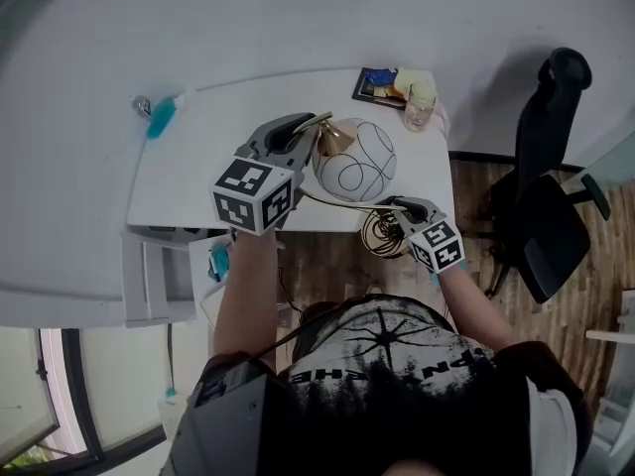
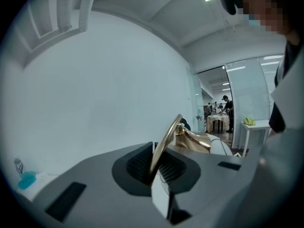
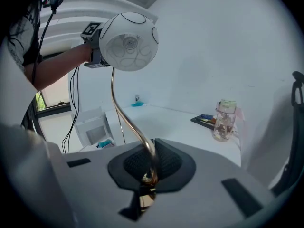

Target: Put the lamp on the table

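Observation:
The lamp has a white globe shade (image 1: 355,159) with black loops, a curved gold stem (image 3: 124,115) and a coiled gold base (image 1: 381,234). It hangs in the air over the near edge of the white table (image 1: 193,172). My left gripper (image 1: 301,133) is shut on the stem's upper end (image 2: 166,144) beside the gold cone (image 2: 194,140) under the globe. My right gripper (image 1: 402,209) is shut on the stem's lower part (image 3: 151,163), just above the base. In the right gripper view the globe (image 3: 128,42) sits high, with the left gripper's marker cube (image 3: 92,30) behind it.
A glass jar (image 1: 420,108) and a dark book (image 1: 377,84) stand at the table's far right corner, and a teal object (image 1: 161,117) lies at its far left. A black office chair (image 1: 548,201) is to the right. A white drawer unit (image 1: 159,276) stands below the table's left side.

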The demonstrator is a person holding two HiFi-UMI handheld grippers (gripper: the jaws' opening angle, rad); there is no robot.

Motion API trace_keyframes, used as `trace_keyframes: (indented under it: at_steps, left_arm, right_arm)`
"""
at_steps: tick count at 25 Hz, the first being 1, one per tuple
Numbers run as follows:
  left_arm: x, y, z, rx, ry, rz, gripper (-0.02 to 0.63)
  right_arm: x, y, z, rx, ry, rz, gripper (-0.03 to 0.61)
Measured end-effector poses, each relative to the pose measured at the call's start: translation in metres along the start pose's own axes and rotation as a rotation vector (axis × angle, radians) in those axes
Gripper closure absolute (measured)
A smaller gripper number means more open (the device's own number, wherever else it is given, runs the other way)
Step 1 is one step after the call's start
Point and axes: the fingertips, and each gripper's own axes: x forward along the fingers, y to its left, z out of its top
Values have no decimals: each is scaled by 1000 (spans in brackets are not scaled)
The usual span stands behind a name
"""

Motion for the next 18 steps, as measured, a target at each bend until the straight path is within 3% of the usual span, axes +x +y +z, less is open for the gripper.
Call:
trace_keyframes:
  at_steps: [18]
  left_arm:
    - [44,37,1,-4,8,1,591]
  right_arm:
    - [39,-40,15,8,9,9,558]
